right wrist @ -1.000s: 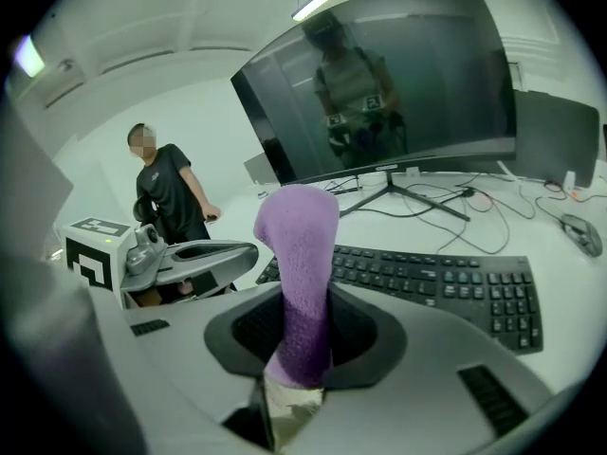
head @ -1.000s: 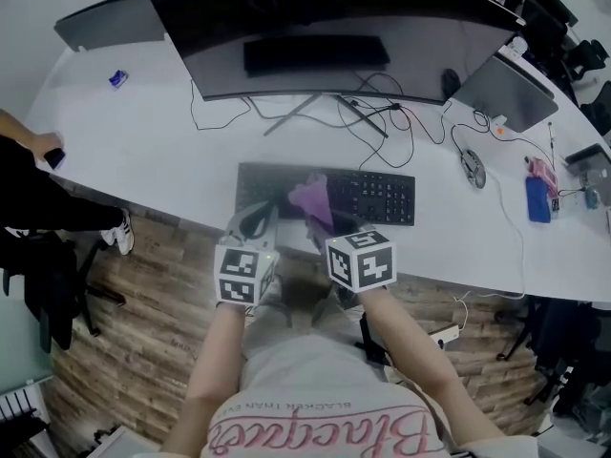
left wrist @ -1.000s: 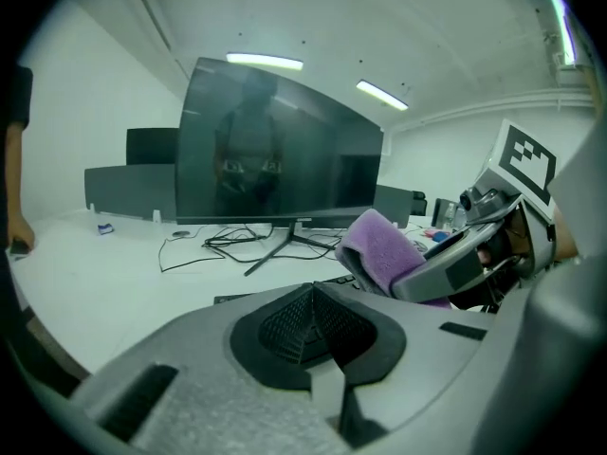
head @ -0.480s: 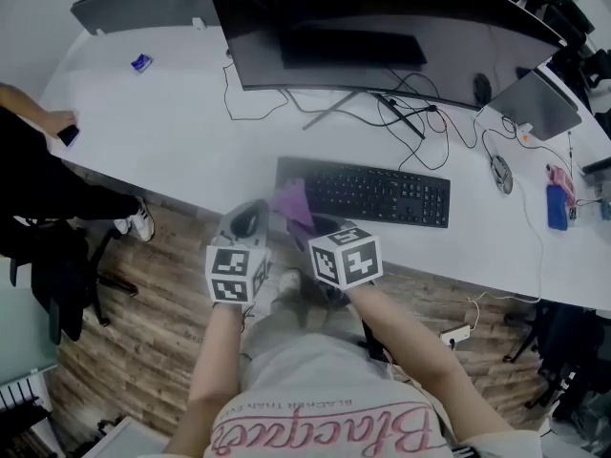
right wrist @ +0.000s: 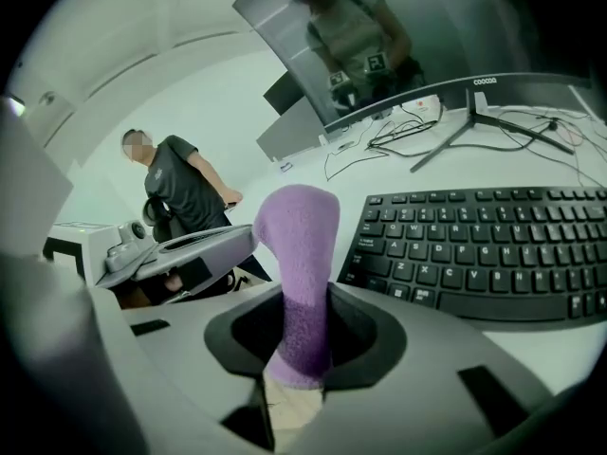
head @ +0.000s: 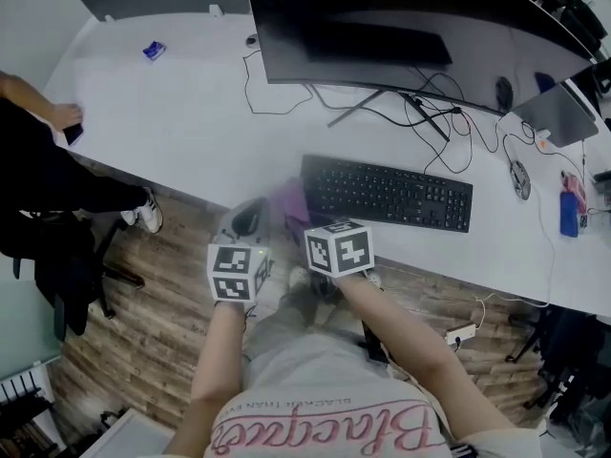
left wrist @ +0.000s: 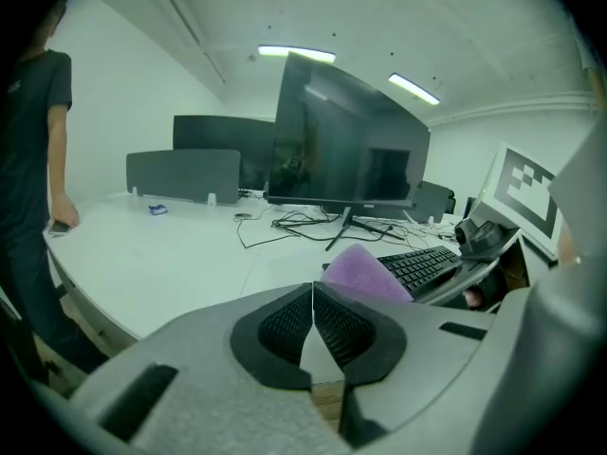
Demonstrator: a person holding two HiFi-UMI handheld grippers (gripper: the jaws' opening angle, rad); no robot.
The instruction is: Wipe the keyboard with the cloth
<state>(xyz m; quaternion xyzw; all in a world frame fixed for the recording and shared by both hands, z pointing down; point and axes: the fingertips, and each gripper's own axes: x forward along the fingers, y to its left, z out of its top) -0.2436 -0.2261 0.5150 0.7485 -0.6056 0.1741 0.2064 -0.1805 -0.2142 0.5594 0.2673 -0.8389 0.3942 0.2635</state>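
Note:
A black keyboard [head: 387, 193] lies on the white desk [head: 181, 122] in front of the monitor; it also shows in the right gripper view as the keyboard [right wrist: 484, 245]. My right gripper [head: 298, 219] is shut on a purple cloth [right wrist: 299, 263], held just off the keyboard's left end near the desk's front edge. The cloth [head: 290, 201] is blurred in the head view and the cloth [left wrist: 365, 273] shows in the left gripper view. My left gripper [head: 250, 219] hangs beside it to the left, jaws shut together with nothing between them.
A wide curved monitor [head: 401, 36] stands behind the keyboard with cables [head: 420, 122] around its stand. A small blue object [head: 153, 51] lies far left. A mouse [head: 520, 179] and a blue bottle [head: 570, 214] sit at right. A person [head: 38, 151] stands at the desk's left end.
Both grippers and the cloth have come off the keyboard, ending past its left end at the desk's front edge. The head view has shifted left.

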